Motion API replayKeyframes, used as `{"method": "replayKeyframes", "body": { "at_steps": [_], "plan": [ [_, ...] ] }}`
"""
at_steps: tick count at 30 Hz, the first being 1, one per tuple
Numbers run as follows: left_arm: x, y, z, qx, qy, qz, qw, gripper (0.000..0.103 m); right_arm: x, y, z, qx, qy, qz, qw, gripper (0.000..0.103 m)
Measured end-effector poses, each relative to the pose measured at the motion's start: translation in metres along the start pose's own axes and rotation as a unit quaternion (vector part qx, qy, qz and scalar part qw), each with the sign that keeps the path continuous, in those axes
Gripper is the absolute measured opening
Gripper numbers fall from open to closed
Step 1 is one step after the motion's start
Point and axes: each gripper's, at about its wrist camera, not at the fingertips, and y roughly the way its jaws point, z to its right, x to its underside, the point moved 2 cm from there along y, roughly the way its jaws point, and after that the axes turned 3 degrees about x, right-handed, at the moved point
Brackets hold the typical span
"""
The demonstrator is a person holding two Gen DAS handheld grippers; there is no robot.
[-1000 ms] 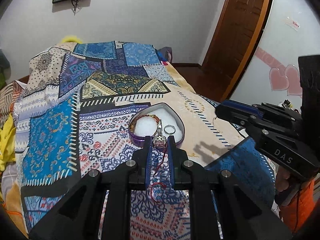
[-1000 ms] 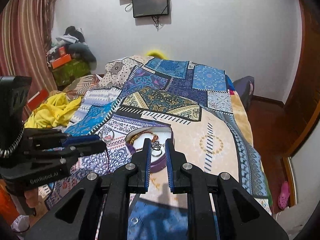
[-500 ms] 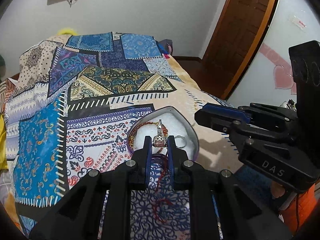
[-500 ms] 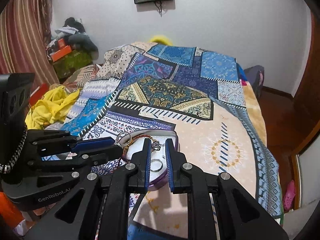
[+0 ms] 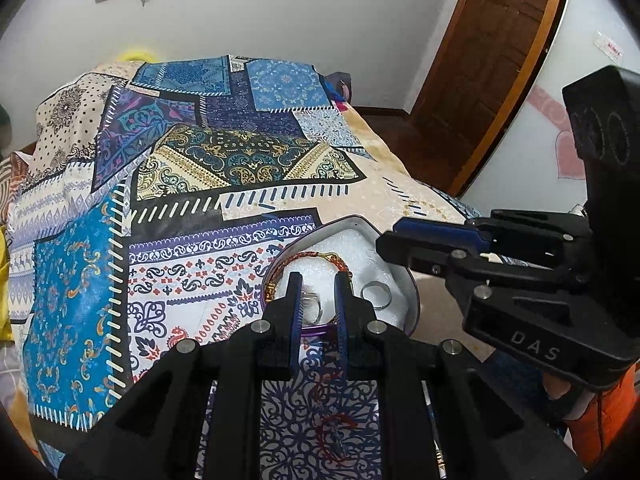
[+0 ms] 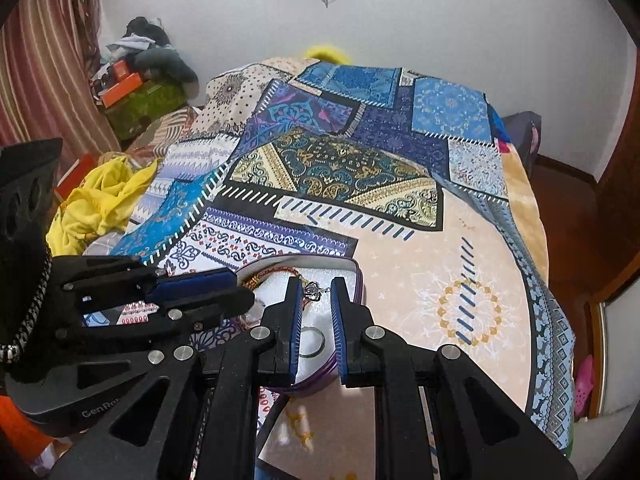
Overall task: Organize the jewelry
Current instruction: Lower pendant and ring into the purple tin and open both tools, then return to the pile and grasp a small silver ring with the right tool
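A purple heart-shaped box (image 5: 412, 304) (image 6: 352, 276) with white foam lining lies on the bed. Inside it are a red-gold braided bracelet (image 5: 316, 258), a silver ring (image 5: 376, 296) (image 6: 314, 342) and a silver pendant (image 5: 310, 300) (image 6: 314, 292). My left gripper (image 5: 318, 280) is open right over the box, with the pendant lying loose between its fingers. My right gripper (image 6: 316, 284) is open and empty, its tips over the box from the other side. A red cord necklace (image 5: 336, 424) lies on the quilt below the left gripper.
The patterned patchwork quilt (image 5: 200, 208) covers the bed. A yellow cloth (image 6: 100, 200) lies at the bed's left side. A wooden door (image 5: 492, 52) and a pile of clutter (image 6: 136, 80) stand beyond the bed.
My left gripper carried the pendant forward over the box, opened and let it drop onto the foam. My right gripper has moved closer over the box.
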Motion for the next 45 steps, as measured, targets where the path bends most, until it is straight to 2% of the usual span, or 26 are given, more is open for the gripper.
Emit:
{"method": "replayKeyframes", "body": {
  "at_steps": [13,16,19,21,25,30,38,45],
  "plan": [
    [0.002,-0.031,0.007,-0.013,0.010,0.014,0.9998,0.015,0.002,-0.021,0.000,0.015,0.001,0.009,1.000,0.016],
    [0.006,-0.042,0.008,-0.015,0.008,0.017,0.9997,0.020,0.004,-0.033,-0.002,0.021,0.001,0.017,1.000,0.017],
    [0.013,-0.052,0.009,-0.021,0.009,0.017,0.9996,0.027,0.007,-0.045,-0.004,0.027,-0.002,0.026,0.999,0.025],
    [0.019,-0.058,0.011,-0.028,0.013,0.015,0.9994,0.030,0.011,-0.053,-0.006,0.032,-0.002,0.035,0.999,0.036],
    [0.036,-0.071,0.015,-0.036,0.022,0.008,0.9991,0.031,0.021,-0.067,-0.011,0.044,-0.007,0.049,0.998,0.036],
    [0.056,-0.082,0.021,-0.044,0.026,-0.001,0.9987,0.041,0.036,-0.079,-0.020,0.060,-0.017,0.056,0.996,0.036],
    [0.081,-0.097,0.029,-0.046,0.025,-0.008,0.9986,0.041,0.064,-0.086,-0.031,0.067,-0.023,0.048,0.996,0.036],
    [0.098,-0.096,0.032,-0.038,0.016,-0.020,0.9989,0.041,0.091,-0.072,-0.035,0.066,-0.029,0.019,0.997,0.036]
  ]
}}
